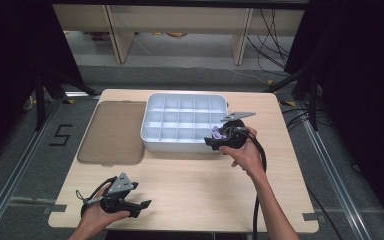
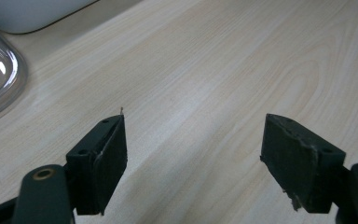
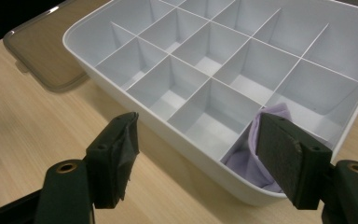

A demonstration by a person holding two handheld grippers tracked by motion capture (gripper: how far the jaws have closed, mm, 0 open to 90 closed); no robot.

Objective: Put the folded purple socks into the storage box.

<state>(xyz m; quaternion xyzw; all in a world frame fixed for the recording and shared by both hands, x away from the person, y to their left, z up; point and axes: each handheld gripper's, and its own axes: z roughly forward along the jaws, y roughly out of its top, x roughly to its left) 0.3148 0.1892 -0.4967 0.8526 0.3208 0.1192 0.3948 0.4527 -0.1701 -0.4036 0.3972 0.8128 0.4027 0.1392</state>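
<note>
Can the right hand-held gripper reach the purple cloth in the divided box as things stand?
Probably yes. The right hand-held gripper is open at the white box's near corner, where the purple cloth lies in an uncovered compartment. The lid lies aside.

A white divided tray [image 3: 223,79] is seen on the wooden table [image 3: 32,140], with a lilac cloth [image 3: 256,149] lying in its near corner compartment. The right gripper [image 3: 200,158] is held wide apart just before the tray wall. A translucent lid [image 3: 46,51] lies beside the tray
</note>
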